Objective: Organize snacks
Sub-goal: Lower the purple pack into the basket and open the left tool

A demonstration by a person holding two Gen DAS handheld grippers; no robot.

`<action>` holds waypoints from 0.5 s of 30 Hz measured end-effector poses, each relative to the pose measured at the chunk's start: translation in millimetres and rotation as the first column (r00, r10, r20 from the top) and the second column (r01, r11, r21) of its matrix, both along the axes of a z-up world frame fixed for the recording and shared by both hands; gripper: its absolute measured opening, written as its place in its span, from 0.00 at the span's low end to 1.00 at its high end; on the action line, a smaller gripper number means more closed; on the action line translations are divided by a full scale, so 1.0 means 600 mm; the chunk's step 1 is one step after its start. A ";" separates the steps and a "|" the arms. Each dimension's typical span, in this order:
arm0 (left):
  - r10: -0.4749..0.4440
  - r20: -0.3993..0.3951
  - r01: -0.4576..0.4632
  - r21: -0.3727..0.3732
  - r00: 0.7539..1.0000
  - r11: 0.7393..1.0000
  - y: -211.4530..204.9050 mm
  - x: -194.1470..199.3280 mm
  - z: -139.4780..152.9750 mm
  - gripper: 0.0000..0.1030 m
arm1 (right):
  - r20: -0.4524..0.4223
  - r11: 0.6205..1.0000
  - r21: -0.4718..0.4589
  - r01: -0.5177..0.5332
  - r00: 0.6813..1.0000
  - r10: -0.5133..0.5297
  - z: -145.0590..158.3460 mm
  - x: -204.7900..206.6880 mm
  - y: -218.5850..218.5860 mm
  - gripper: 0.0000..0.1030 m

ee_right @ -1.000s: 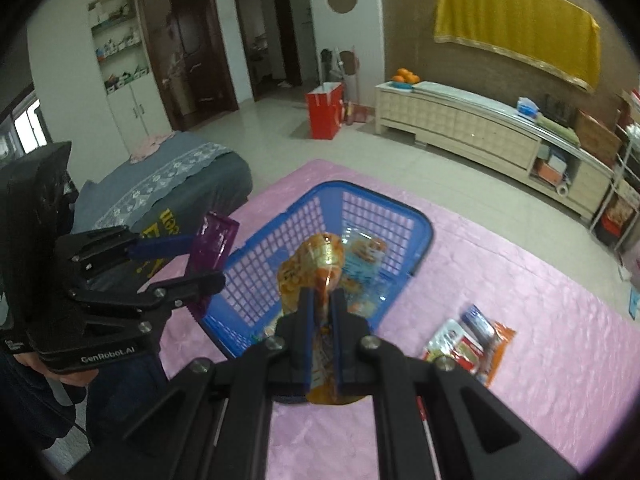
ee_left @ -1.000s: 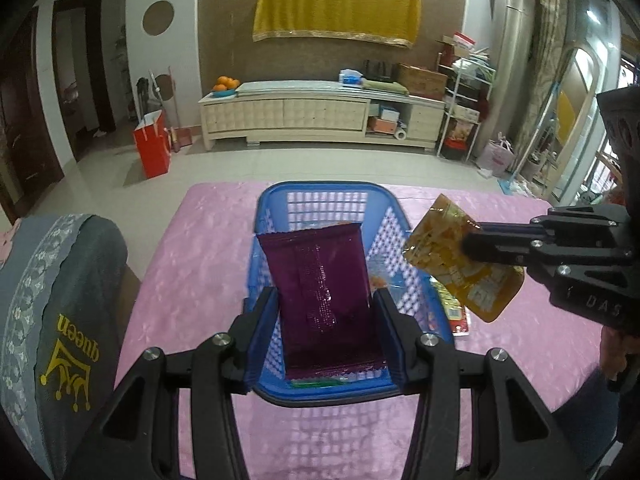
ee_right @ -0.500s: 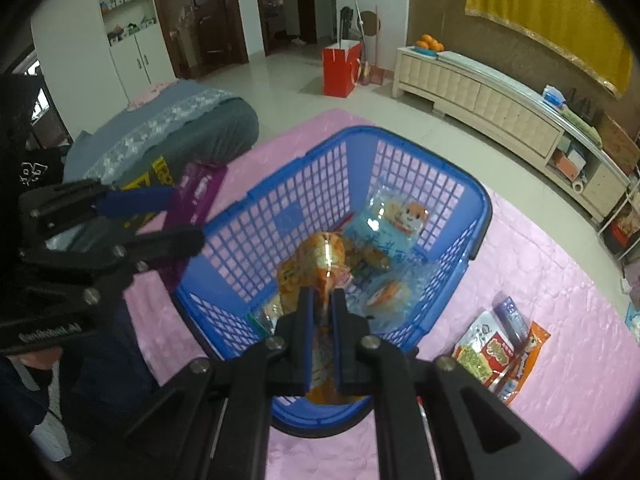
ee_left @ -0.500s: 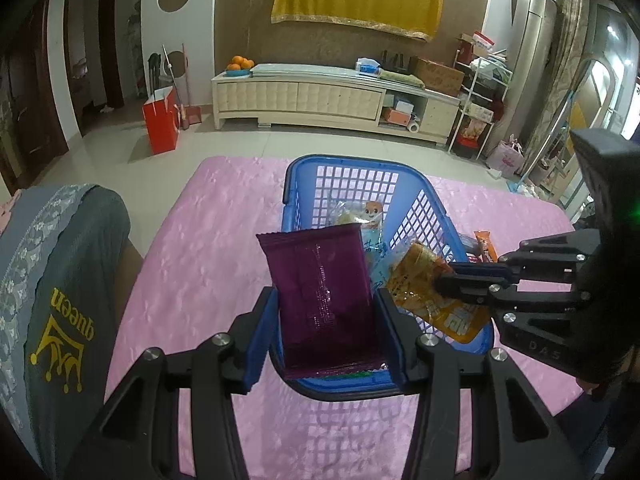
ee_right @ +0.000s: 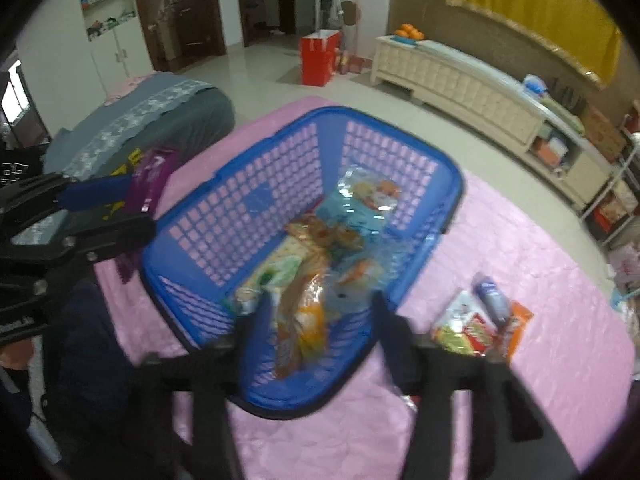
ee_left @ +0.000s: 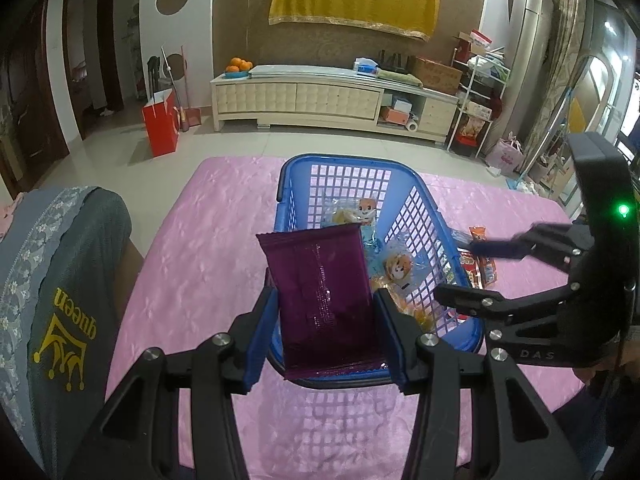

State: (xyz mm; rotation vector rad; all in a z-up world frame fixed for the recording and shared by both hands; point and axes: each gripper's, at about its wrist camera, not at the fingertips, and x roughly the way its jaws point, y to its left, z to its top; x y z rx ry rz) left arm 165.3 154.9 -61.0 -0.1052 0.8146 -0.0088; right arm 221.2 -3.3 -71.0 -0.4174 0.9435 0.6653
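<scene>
The left tool (ee_left: 324,330) pinches the flat purple foil snack packet (ee_left: 322,296) upright above the blue plastic lattice basket's (ee_left: 288,184) 6 o'clock rim for dropping in, while the right tool (ee_right: 320,336), spread and empty, hovers over the orange snack pouch (ee_right: 304,320) inside.

The right claw (ee_right: 320,312) has sprung open, and its orange packet (ee_right: 300,320) has dropped into the basket (ee_right: 224,220).
</scene>
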 end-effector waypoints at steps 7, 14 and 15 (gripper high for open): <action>-0.013 0.000 0.013 0.013 1.000 1.000 -0.017 -0.007 0.005 0.45 | 0.015 0.999 0.030 0.034 0.999 -0.035 0.018 -0.012 -0.038 0.73; -0.048 -0.007 0.048 0.033 0.999 0.998 -0.046 -0.005 0.005 0.45 | 0.016 0.997 0.050 0.066 0.998 -0.067 0.023 -0.018 -0.070 0.73; -0.053 -0.008 0.053 0.036 0.999 0.998 -0.050 -0.003 0.005 0.45 | 0.018 0.996 0.052 0.072 0.997 -0.073 0.024 -0.018 -0.074 0.73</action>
